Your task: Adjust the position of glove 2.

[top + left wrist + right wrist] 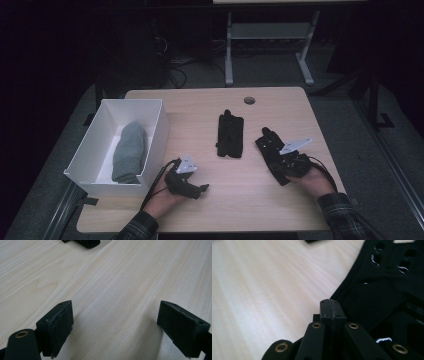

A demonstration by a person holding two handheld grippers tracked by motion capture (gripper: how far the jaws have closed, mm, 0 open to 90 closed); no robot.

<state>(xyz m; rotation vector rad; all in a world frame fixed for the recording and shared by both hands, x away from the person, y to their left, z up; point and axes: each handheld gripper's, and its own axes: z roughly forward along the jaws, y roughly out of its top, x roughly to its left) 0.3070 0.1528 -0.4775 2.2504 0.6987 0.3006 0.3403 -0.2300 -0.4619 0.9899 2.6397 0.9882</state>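
Two black gloves lie on the light wooden table (210,107). One glove (230,134) lies flat in the middle. The other glove (270,150) lies toward the right, partly under my right gripper (277,159). In the right gripper view that gripper (330,305) has its jaws pressed together, and the glove's fabric (382,290) lies right beside and under them; no fabric shows between the pads. My left gripper (197,189) rests low near the front edge. It stands open (115,312) over bare wood, and a black glove's edge (82,242) lies farther off.
A white open box (157,132) stands at the table's left with a grey knitted piece (129,152) inside. A round cable hole (249,100) sits near the far edge. Beyond the table are a desk frame (229,50) and cables on the dark floor.
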